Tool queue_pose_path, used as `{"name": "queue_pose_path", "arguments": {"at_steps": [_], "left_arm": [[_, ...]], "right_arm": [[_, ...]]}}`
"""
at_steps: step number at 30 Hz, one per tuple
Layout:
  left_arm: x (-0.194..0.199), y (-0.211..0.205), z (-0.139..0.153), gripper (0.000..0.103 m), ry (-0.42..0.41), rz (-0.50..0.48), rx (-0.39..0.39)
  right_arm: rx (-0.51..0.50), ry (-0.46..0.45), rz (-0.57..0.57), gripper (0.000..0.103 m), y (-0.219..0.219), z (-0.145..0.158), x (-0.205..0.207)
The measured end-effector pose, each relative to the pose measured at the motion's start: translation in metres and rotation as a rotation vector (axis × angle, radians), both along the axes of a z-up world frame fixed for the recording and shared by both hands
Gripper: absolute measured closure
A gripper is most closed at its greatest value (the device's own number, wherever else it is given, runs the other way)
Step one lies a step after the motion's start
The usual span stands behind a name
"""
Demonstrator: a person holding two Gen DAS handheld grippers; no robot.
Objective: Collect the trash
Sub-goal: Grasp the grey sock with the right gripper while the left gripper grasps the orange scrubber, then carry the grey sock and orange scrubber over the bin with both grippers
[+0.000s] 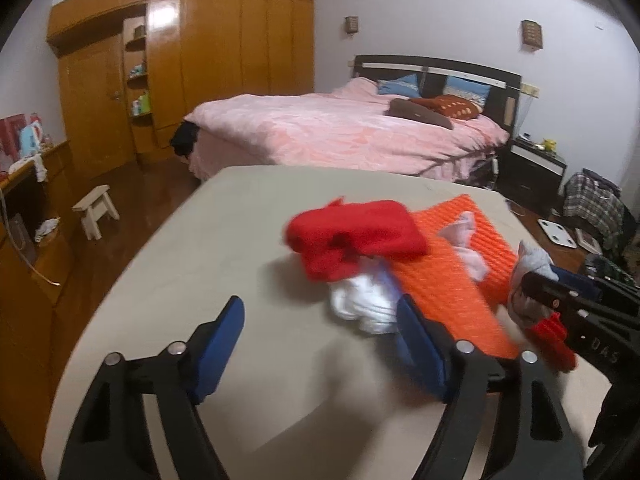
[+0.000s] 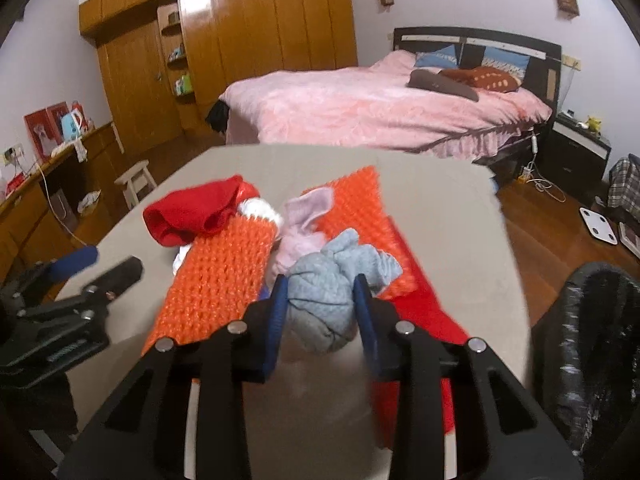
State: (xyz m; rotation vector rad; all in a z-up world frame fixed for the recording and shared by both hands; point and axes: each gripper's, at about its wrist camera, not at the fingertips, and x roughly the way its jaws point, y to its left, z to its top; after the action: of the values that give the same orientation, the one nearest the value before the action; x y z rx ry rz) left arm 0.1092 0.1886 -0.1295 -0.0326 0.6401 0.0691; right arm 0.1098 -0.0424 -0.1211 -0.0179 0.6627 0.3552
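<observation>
We saw the right gripper (image 2: 320, 312) clenched on a grey balled sock (image 2: 332, 300) above the beige table (image 2: 440, 220). The left gripper (image 1: 320, 336) hung released at nine o'clock. A black-lined bin (image 2: 592, 340) stood at three o'clock, its contents unclear.

Worktop (image 1: 168, 280): matt, smooth, beige. Orange scarf (image 2: 224, 276): coarse open knit, slightly shiny yarn. Red garment (image 1: 356, 236): soft, matt cloth. Grey bundle (image 2: 332, 292): ribbed knit cloth. Gripper fingers (image 1: 220, 344): matt black plastic, blue pads, bright metal pins. Wardrobe (image 1: 224, 40): glossy varnished wood. Floor (image 2: 552, 232): polished wood. Black bag (image 2: 592, 344): crinkled glossy plastic.
</observation>
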Motion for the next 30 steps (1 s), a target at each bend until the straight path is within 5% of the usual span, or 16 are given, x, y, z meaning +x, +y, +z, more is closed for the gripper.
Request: {"name": "queue_pose_path", "arguments": {"at_steps": [12, 19, 30], "left_arm": [[0.01, -0.052, -0.014, 0.056, 0.08, -0.137, -0.038], [0.011, -0.063, -0.015, 0.085, 0.082, -0.164, -0.041], [-0.009, -0.084, 0.015, 0.091, -0.028, -0.218, 0.0]], "right_arm": [[-0.033, -0.009, -0.109, 0.07, -0.051, 0.005, -0.011], [-0.042, -0.007, -0.107, 0.07, -0.052, 0.001, -0.012], [-0.029, -0.042, -0.111, 0.07, -0.056, 0.014, -0.02]]}}
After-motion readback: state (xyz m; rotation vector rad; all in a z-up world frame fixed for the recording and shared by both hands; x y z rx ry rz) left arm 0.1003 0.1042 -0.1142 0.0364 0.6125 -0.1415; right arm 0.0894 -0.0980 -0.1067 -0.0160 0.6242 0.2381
